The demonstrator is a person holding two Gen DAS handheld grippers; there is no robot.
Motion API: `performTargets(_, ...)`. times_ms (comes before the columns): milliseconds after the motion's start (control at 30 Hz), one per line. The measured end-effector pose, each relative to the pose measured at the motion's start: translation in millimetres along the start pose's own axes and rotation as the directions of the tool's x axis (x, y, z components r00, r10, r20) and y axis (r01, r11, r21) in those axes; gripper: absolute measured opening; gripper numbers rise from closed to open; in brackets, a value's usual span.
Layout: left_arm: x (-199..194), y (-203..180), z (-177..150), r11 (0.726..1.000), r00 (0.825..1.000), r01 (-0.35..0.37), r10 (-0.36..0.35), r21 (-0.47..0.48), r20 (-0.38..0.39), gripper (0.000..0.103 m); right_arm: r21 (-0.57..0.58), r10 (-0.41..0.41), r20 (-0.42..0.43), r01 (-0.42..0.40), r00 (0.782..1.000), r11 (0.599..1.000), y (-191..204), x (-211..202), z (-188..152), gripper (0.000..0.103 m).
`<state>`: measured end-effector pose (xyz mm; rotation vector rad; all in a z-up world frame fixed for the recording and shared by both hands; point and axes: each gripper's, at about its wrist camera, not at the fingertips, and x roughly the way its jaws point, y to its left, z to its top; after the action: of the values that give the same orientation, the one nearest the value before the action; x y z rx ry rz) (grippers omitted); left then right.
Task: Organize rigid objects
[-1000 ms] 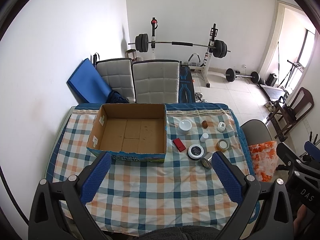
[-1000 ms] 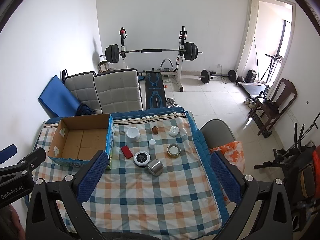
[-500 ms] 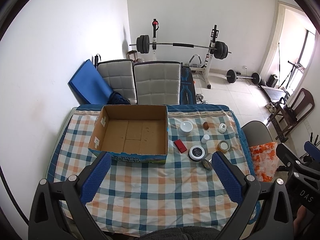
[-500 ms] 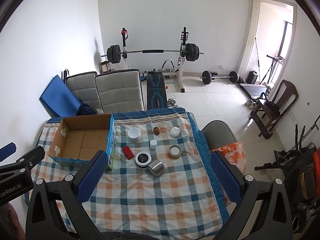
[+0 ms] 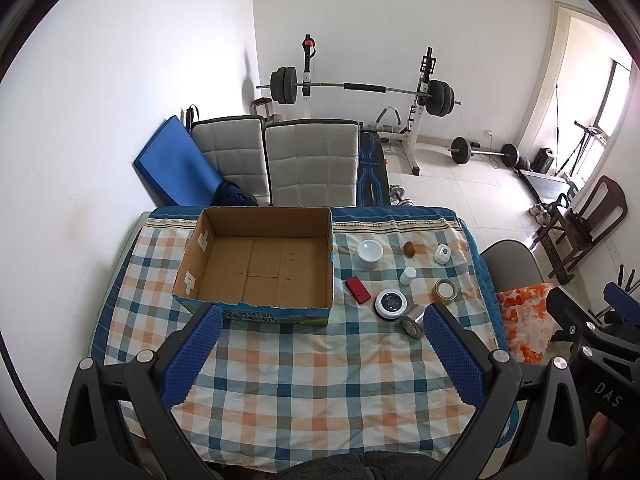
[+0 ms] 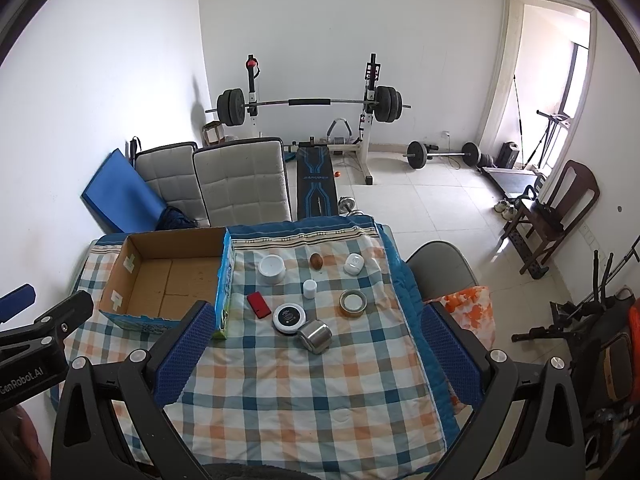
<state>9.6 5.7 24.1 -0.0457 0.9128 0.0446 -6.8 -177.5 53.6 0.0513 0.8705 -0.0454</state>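
A tablecloth (image 5: pixel 320 380) is showing a check of blue, orange and white, with a solid blue border. The cardboard box (image 5: pixel 256 268) is showing plain brown inside and blue print outside. Beside it, a red case (image 6: pixel 259 305), a white jar (image 6: pixel 272 269), a small brown egg-shaped thing (image 6: pixel 316 260), a black-topped white tin (image 6: pixel 289 317) and a shiny silver cup (image 6: pixel 316 336) are lying. The gripper fingers (image 6: pixel 182 364) are wearing blue dimpled pads on black frames.

White walls enclose a pale tiled floor (image 6: pixel 420 200). A barbell rack (image 6: pixel 312 102) stands against the far wall, a bench (image 6: pixel 316 184) before it. Left of the rack sit two padded chairs (image 6: pixel 240 184) and a blue mat (image 6: pixel 120 196); right of it, daylight fills a doorway (image 6: pixel 548 80) near a wooden chair (image 6: pixel 560 208).
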Motion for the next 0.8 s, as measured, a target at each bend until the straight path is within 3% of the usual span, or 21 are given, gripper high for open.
performTargets(233,32,-10,6,1.0,0.998,0.017,-0.016,0.021,-0.062,0.103,0.058,0.032,-0.112,-0.026,0.993,0.998,-17,43,-3,0.103)
performTargets(400,98,-24,15,1.0,0.986,0.016,-0.011,0.027,-0.166,0.103,0.103,0.018,-0.239,0.007,0.971,0.995,-42,113,-8,0.103)
performTargets(567,179,-40,5,0.997,0.965,-0.052,0.063,0.049,-0.254,0.103,0.134,0.05,-0.414,0.007,0.909,0.991,-52,216,-29,0.103)
performTargets(633,216,-46,0,0.995,0.943,-0.082,0.097,0.062,-0.317,0.103,0.167,0.081,-0.48,0.0,0.874,0.986,-52,263,-43,0.103)
performTargets(733,269,-54,-11,0.994,0.911,-0.086,0.103,0.061,-0.4,0.103,0.231,0.136,-0.572,-0.001,0.809,0.973,-50,328,-67,0.103)
performTargets(800,301,-61,-19,0.995,0.889,-0.074,0.096,0.067,-0.447,0.103,0.23,0.137,-0.612,0.01,0.779,0.973,-45,362,-80,0.1)
